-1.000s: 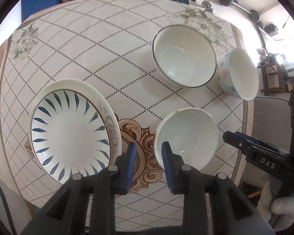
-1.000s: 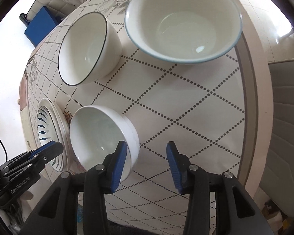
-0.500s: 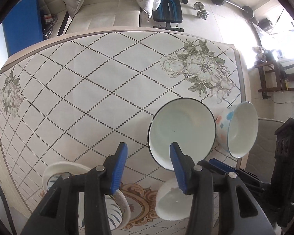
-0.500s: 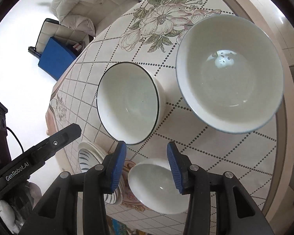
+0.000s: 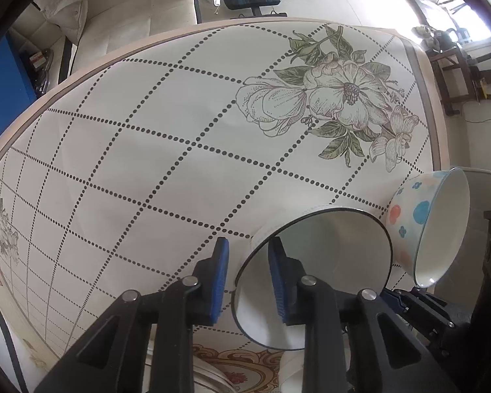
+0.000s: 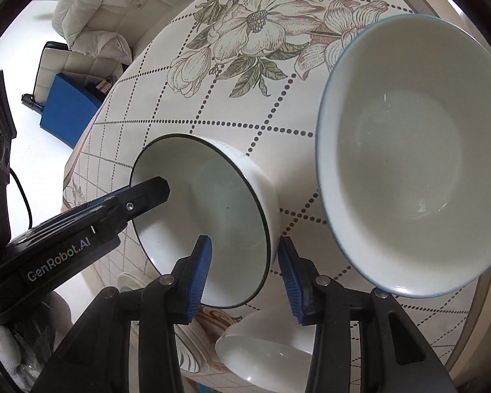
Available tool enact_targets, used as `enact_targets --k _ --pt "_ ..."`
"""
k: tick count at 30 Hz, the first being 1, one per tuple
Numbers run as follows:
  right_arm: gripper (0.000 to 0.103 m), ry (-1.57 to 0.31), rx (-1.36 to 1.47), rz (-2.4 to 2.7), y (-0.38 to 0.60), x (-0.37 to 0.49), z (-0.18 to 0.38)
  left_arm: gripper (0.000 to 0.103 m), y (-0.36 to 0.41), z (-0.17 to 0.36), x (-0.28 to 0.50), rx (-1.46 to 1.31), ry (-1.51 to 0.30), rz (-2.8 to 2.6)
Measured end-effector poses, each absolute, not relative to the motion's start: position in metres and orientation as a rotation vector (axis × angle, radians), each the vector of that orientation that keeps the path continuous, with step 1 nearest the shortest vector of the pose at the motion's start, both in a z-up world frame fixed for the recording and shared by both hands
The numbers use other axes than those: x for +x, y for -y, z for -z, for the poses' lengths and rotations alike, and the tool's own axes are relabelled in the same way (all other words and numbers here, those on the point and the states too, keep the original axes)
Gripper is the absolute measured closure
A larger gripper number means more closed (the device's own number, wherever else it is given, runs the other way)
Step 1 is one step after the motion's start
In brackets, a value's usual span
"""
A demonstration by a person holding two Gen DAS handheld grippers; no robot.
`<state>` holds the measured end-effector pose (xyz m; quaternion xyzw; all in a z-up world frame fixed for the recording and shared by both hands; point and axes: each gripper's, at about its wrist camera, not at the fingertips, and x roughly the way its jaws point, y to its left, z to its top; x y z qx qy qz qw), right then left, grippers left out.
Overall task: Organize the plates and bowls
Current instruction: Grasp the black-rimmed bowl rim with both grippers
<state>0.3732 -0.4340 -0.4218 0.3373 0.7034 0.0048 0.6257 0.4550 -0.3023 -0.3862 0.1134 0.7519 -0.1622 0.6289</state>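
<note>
A white bowl with a black rim (image 5: pixel 330 262) (image 6: pixel 212 222) stands on the patterned table. My left gripper (image 5: pixel 248 278) is open and straddles its near-left rim, one finger inside and one outside. My right gripper (image 6: pixel 244 271) is open and straddles the bowl's right wall. A larger blue-rimmed bowl with coloured dots (image 5: pixel 432 226) (image 6: pixel 409 150) stands just right of it. A small plain white bowl (image 6: pixel 265 353) lies below my right gripper. A sliver of the blue-patterned plate (image 6: pixel 186 353) shows at the bottom.
The round table (image 5: pixel 147 150) has a dotted diamond cloth with a flower print (image 5: pixel 337 98). Its far edge curves near a sofa (image 5: pixel 114 9) and a weight bench. The left gripper's body (image 6: pixel 65 229) crosses the right wrist view at left.
Both grippers have moved forward across the table, from the small white bowl and plate to the black-rimmed bowl. Each now has a finger either side of its rim.
</note>
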Motion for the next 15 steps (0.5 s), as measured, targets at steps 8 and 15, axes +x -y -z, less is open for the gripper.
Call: enact_targets --k 8,15 --pt "0.092 -1.608 0.724 0.063 0.438 0.367 0.426 0.092 0.295 0.389 0.442 0.242 -1.695 0.366" --pt "0.093 -1.607 0.690 0.060 0.431 0.363 0.423 0.092 0.281 0.384 0.428 0.206 -1.685 0.342"
